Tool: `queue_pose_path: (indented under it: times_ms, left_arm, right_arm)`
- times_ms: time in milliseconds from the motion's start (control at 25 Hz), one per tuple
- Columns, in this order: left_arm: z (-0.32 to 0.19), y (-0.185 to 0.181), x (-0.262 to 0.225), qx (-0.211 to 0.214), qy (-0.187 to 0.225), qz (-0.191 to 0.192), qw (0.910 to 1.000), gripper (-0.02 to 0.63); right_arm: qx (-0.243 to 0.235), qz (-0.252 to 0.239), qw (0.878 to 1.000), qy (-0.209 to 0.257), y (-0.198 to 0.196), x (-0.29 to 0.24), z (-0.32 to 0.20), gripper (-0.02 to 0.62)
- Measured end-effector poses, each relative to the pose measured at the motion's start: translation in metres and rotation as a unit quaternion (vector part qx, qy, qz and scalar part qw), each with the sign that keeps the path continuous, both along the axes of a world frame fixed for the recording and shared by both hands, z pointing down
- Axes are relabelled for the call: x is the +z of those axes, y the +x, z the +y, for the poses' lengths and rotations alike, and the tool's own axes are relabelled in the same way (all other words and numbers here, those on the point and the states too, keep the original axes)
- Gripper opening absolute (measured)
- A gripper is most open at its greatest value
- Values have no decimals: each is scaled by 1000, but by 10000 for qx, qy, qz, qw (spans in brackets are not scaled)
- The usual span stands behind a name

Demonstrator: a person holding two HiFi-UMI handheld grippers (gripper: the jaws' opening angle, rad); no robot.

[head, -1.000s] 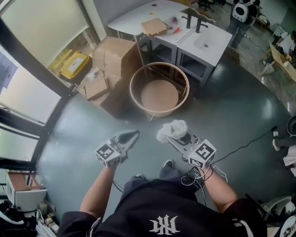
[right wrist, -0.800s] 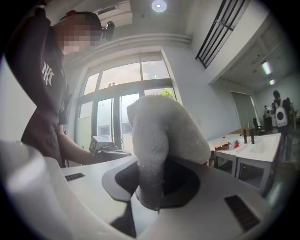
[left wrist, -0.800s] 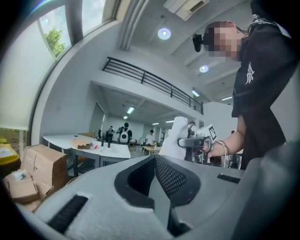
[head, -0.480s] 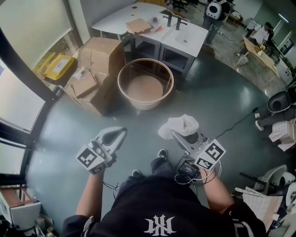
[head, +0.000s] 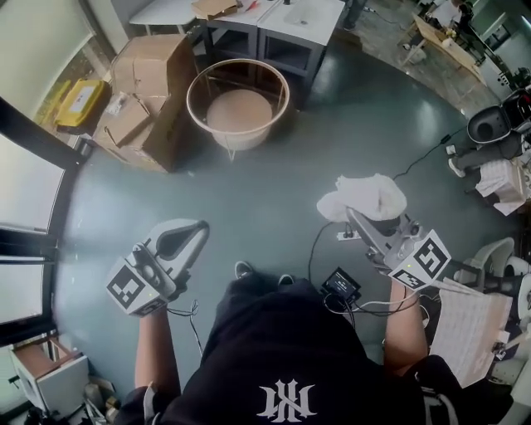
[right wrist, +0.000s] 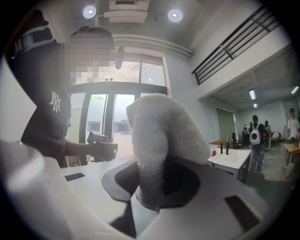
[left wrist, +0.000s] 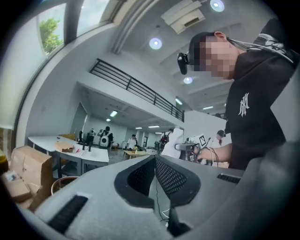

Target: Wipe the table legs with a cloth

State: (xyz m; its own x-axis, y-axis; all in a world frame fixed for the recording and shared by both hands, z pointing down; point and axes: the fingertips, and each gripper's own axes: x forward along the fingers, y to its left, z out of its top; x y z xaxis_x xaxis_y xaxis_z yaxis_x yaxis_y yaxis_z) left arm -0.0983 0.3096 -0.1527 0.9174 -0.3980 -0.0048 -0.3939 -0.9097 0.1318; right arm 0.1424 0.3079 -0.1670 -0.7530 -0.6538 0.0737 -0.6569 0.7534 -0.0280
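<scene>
In the head view my right gripper (head: 358, 217) is shut on a bunched white cloth (head: 365, 197) and held out over the grey floor at the right. The cloth (right wrist: 159, 136) fills the jaws in the right gripper view. My left gripper (head: 199, 226) is at the lower left, jaws shut together with nothing between them (left wrist: 154, 161). The white tables (head: 292, 15) with dark legs (head: 309, 66) stand far off at the top edge, well beyond both grippers. The tables (left wrist: 70, 152) are small and distant in the left gripper view.
A round wooden tub-shaped stand (head: 238, 100) sits on the floor before the tables, with cardboard boxes (head: 145, 83) and a yellow case (head: 76, 101) to its left. A cable (head: 415, 166) runs across the floor at right, near a black chair (head: 498, 124). Window wall at left.
The tables and the wooden stand have slid up and away in the head view. The two grippers have spread apart, the right one carrying the cloth further right.
</scene>
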Motion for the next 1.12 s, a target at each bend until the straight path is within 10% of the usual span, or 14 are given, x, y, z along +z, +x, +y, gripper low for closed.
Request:
queue_pose_path:
  times_ms: [160, 400, 600, 1120]
  left_arm:
    - [37, 39, -22, 203, 214, -156, 9994, 5]
    - [99, 128, -16, 595, 47, -277, 9978, 5]
    - [148, 172, -2, 799, -114, -473, 9956, 5]
    - [197, 174, -20, 1336, 164, -119, 9908, 5]
  right_arm:
    - [-115, 180, 9996, 199, 36, -15, 33, 80]
    - [-458, -1233, 9913, -76, 82, -18, 110, 80]
    - [-962, -949, 9901, -373, 77, 38, 143, 80]
    - [-1127, -1377, 9832, -403, 43, 14, 193, 81]
